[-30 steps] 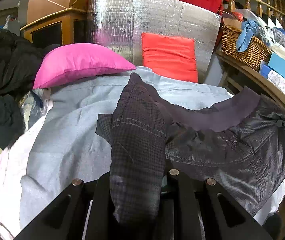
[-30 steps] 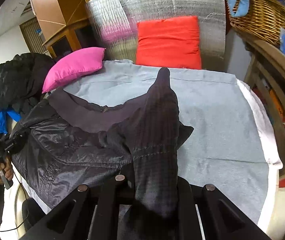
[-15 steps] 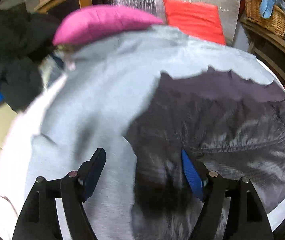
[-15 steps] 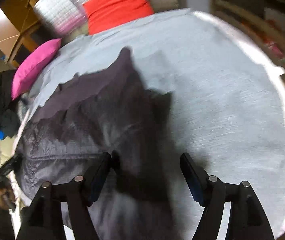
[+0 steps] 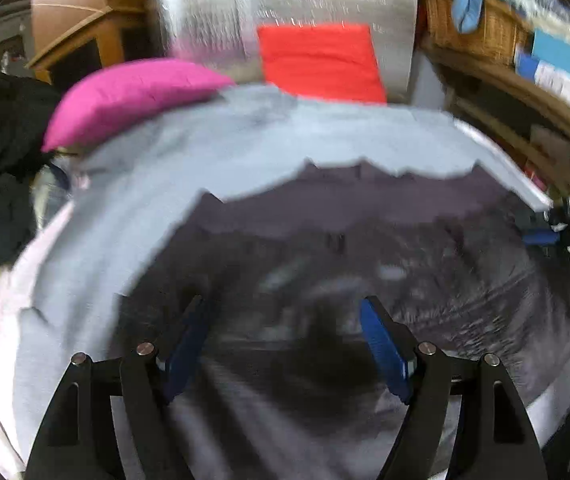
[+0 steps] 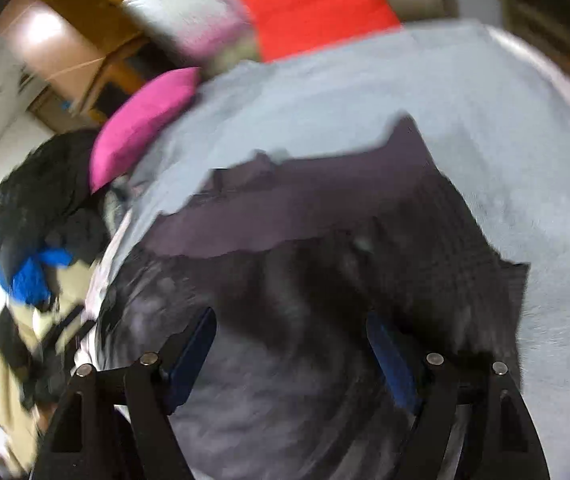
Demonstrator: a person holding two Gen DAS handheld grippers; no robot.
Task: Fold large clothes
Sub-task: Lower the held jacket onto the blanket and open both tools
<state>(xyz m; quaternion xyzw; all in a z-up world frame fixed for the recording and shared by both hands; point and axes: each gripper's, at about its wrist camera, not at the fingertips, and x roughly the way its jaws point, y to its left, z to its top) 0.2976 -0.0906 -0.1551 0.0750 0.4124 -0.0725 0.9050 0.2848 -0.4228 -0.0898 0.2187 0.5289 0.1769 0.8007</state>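
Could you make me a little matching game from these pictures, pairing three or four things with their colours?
Things:
1. plump pillow
2. square cushion against the silver panel
3. large shiny jacket
4. bed cover

Colours:
A. light grey
B. dark purple-black
C. pink
D. orange-red

Pairs: 1-C, 2-D, 3-B, 4-A

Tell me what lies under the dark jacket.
The dark jacket lies spread on a grey sheet, which shows around its far and side edges. Whatever sits directly beneath the jacket is covered, so anything else there cannot be seen.
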